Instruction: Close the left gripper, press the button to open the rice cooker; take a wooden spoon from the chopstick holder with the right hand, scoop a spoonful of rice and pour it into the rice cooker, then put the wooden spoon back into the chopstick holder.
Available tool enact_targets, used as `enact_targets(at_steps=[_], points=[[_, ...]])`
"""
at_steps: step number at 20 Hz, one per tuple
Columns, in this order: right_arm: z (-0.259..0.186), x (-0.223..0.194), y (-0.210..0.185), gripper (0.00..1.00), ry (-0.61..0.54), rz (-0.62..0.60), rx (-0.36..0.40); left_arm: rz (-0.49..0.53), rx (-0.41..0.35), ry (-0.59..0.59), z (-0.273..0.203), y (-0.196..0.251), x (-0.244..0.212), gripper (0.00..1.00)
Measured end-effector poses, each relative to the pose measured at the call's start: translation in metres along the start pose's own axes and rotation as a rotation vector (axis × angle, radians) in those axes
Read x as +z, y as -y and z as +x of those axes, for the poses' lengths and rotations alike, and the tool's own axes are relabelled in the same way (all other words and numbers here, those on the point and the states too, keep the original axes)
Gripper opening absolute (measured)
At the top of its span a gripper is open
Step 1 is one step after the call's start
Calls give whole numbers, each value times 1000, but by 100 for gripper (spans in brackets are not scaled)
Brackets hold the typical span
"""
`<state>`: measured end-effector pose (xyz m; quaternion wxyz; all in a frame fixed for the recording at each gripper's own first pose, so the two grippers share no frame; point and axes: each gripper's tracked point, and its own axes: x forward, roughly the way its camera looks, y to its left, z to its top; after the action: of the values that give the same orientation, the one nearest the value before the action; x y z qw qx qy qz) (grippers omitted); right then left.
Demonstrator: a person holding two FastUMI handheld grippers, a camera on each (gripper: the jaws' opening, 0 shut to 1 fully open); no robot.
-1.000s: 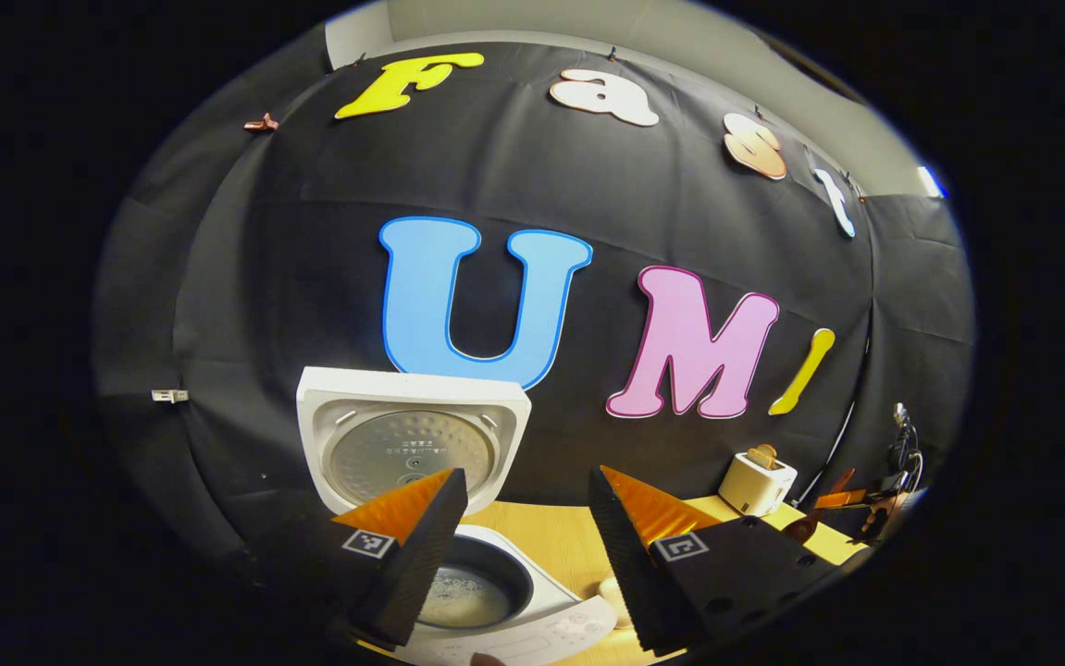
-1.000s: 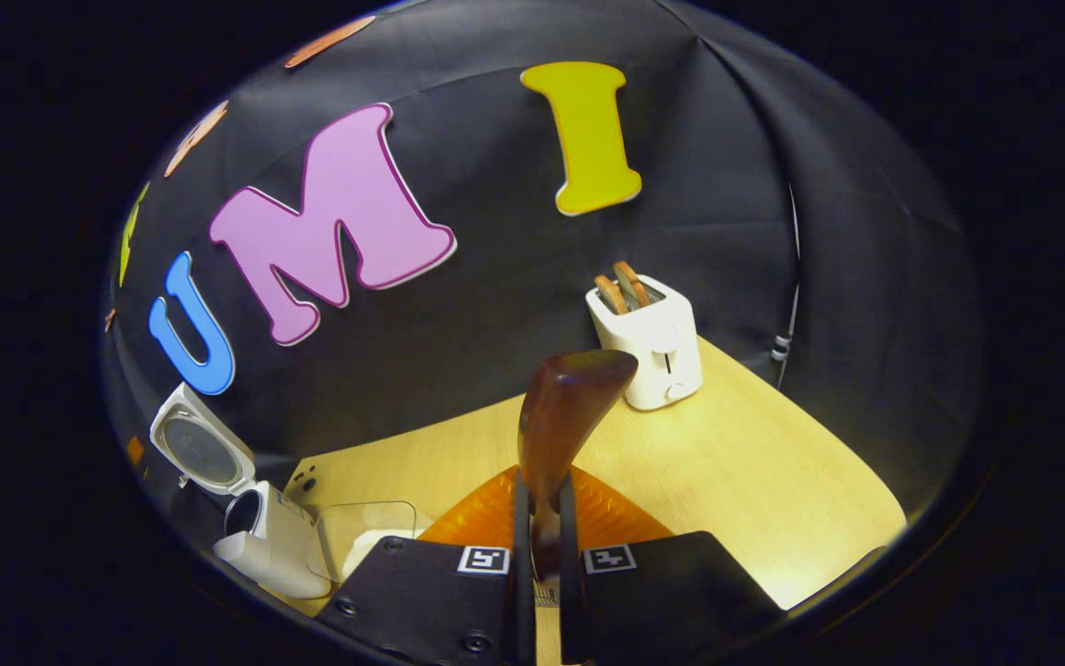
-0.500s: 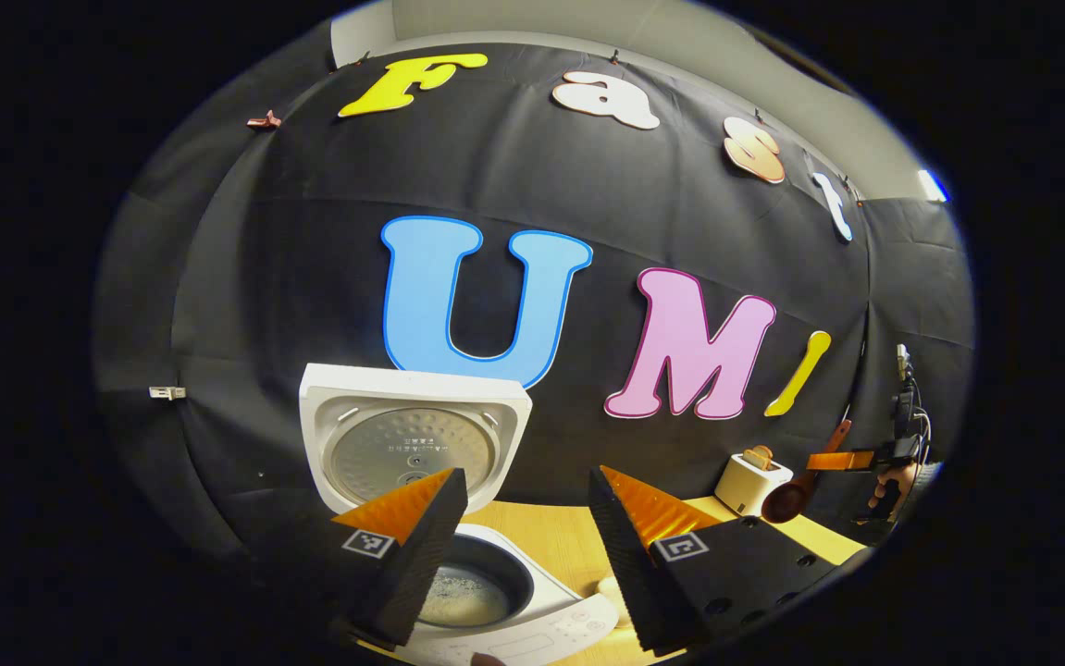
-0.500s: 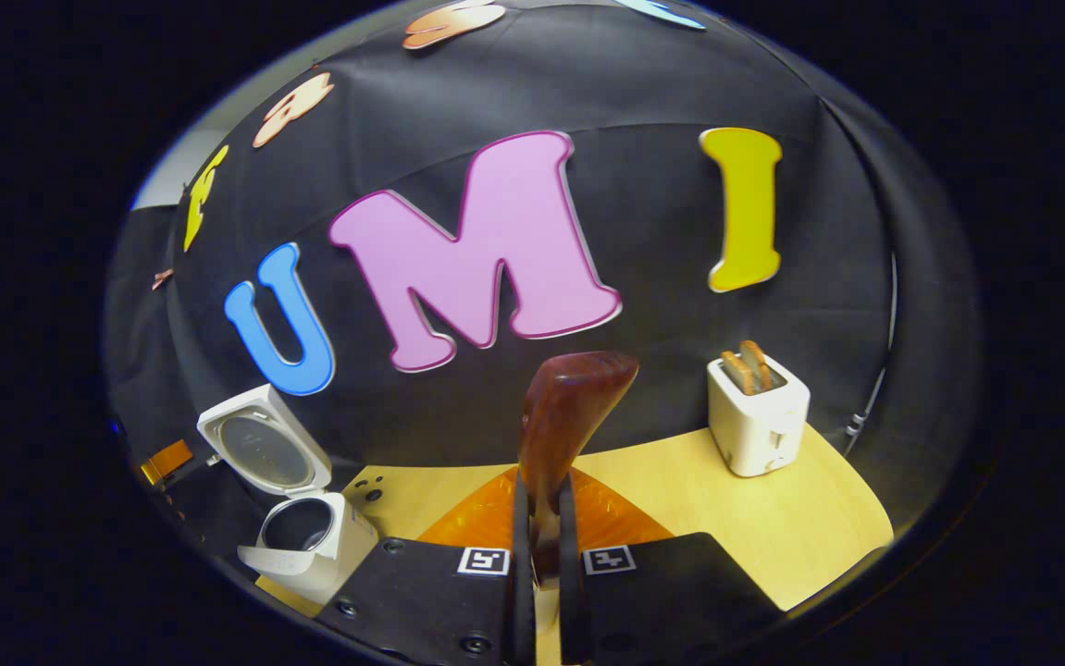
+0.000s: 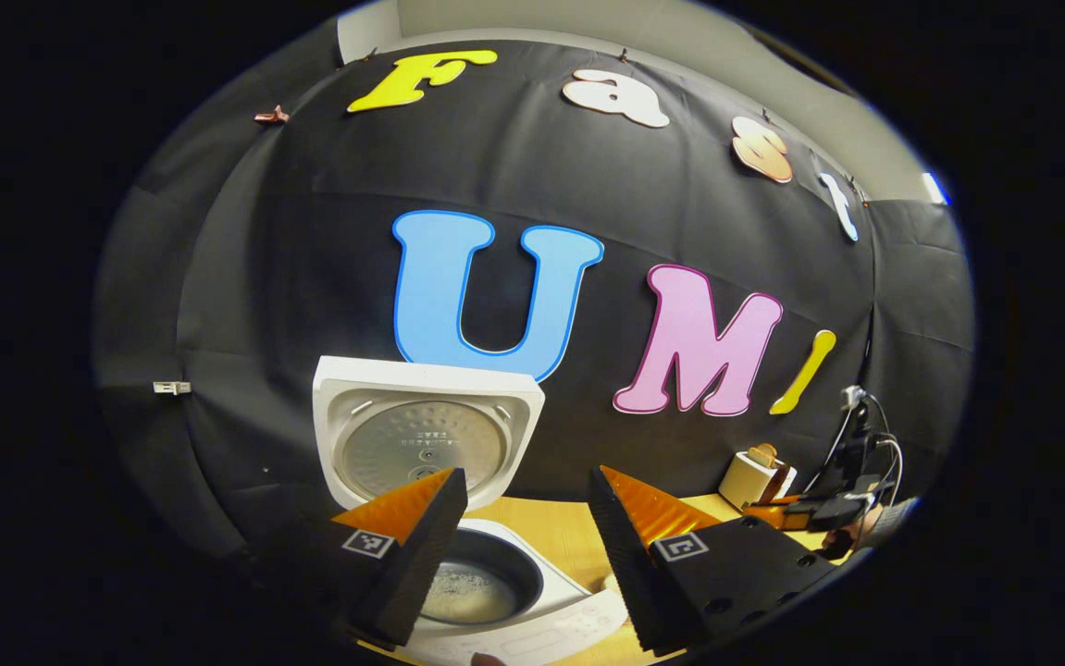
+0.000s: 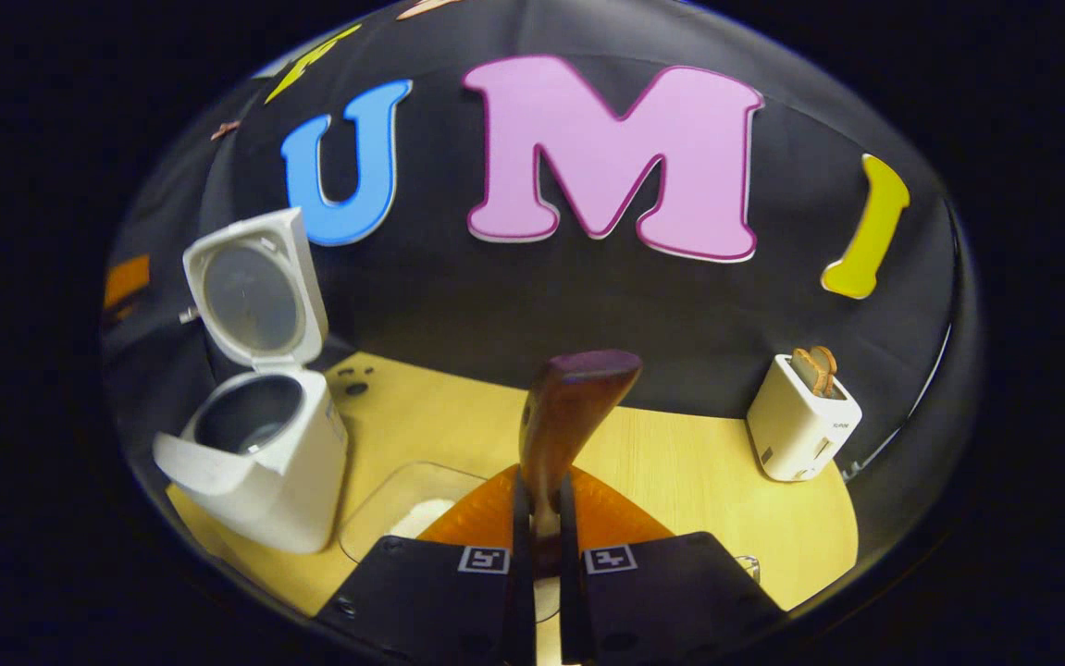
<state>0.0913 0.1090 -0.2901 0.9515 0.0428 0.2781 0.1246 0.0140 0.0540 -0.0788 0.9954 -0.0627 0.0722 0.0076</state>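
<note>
The white rice cooker point(image 5: 513, 638) stands with its lid point(image 5: 426, 435) raised upright and its dark inner pot point(image 5: 481, 583) exposed. My left gripper point(image 5: 527, 481) hovers open just above and in front of the pot, holding nothing. In the right gripper view, my right gripper point(image 6: 539, 495) is shut on the handle of a brown wooden spoon point(image 6: 574, 398), whose bowl points up and away. That view also has the rice cooker point(image 6: 259, 462) to the left, and a clear container of white rice point(image 6: 402, 509) sits just below and left of the fingers.
A white toaster point(image 6: 800, 421) holding toast stands at the back right of the wooden table point(image 6: 699, 472). The black cloth wall closes the back. Far right in the left gripper view, the other gripper point(image 5: 828, 509) and a hand show beside the toaster point(image 5: 754, 476).
My right gripper has swung left and tipped down with the spoon, so the cooker and rice container now sit closer. The left gripper has barely moved and stays open.
</note>
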Motion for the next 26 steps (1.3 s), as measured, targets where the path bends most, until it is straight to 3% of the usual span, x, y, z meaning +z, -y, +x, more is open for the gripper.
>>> enact_targets(at_steps=[4,7,10,16,26], points=[[27,-19,-5,14,-28,-94,-81,3,9,-6,-3,-5,-2,86],[40,-37,-4,14,-62,-61,-156,-1,19,-13,-7,-10,-5,86],[48,-61,-20,14,-132,121,-119,-6,28,-15,-8,-14,-7,86],[48,-65,-47,14,-178,412,-15,-23,40,-18,-3,-18,-10,86],[43,-78,-32,14,-225,992,66,-27,44,-12,-2,-20,-8,86]])
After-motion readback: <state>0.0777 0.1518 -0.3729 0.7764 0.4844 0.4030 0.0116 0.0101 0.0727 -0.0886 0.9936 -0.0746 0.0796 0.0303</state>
